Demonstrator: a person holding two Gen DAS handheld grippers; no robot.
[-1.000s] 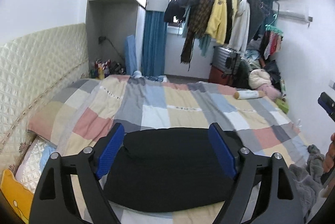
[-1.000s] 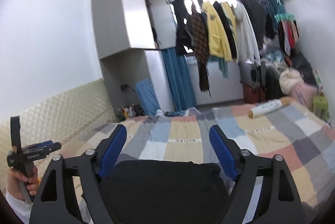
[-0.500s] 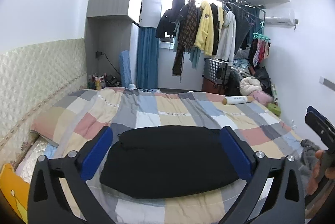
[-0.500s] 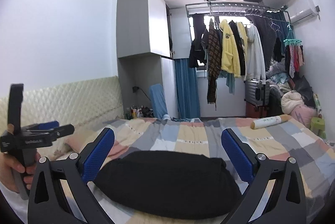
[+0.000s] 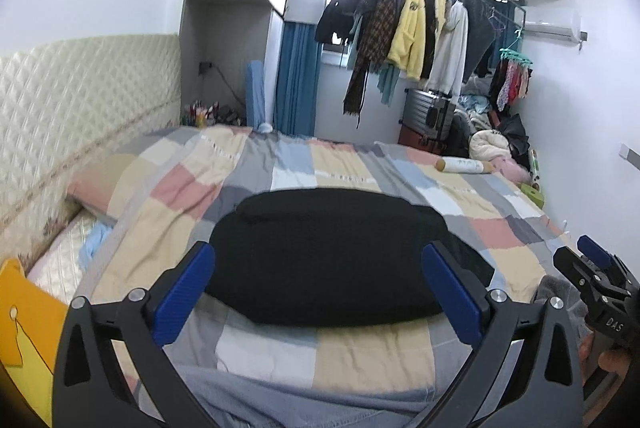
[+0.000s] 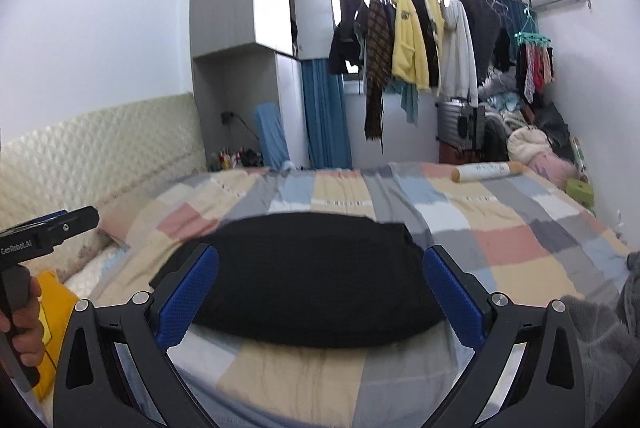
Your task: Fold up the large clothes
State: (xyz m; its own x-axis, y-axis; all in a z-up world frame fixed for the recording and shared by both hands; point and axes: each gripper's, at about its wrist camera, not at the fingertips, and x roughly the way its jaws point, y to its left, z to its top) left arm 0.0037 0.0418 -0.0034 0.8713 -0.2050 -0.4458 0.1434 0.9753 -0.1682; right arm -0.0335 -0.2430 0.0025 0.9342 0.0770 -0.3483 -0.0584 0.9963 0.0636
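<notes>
A black garment lies folded into a flat oblong on the checked bedspread. My left gripper hangs over its near edge with both blue pads wide apart and nothing between them. My right gripper stands the same way, open and clear of the cloth. Each view catches the other gripper at its edge: the right one at the far right, the left one at the far left, held by a hand.
A quilted headboard runs along the left. A white roll lies at the bed's far right. Hung clothes and a suitcase stand beyond the bed. A grey fluffy garment sits at the near right, a yellow cushion at the near left.
Both grippers' jaws have spread wider and both have drawn back from the black garment and sunk lower. The garment lies further ahead, no longer between the pads.
</notes>
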